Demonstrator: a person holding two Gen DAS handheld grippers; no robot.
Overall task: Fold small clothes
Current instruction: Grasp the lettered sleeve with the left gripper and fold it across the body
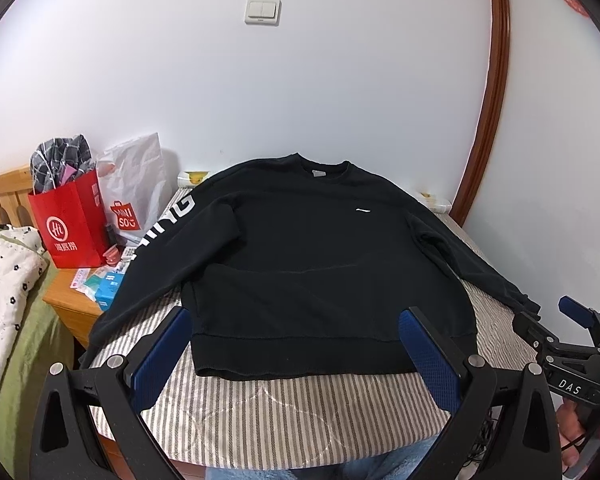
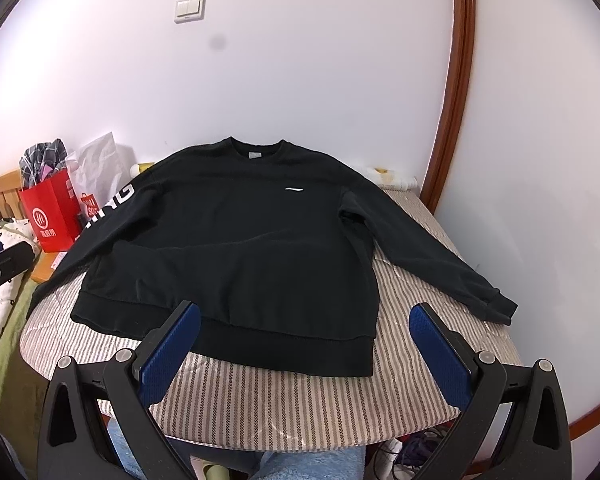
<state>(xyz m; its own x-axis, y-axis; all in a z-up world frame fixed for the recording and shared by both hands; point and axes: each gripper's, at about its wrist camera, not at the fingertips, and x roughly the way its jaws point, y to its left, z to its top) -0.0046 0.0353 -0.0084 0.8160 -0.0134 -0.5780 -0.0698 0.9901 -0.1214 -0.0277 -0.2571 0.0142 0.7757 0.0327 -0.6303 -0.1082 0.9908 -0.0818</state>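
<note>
Lying front-up and spread flat on the striped table (image 1: 300,412) for folding: black sweatshirt (image 1: 300,264); left gripper (image 1: 296,344) and right gripper (image 2: 305,340) released, hovering at its hem.

Left hand-held gripper (image 1: 294,322) agape, right hand-held gripper (image 2: 305,318) agape

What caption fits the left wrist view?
Open left gripper above the hem of a black sweatshirt spread flat on a striped cloth.
</note>
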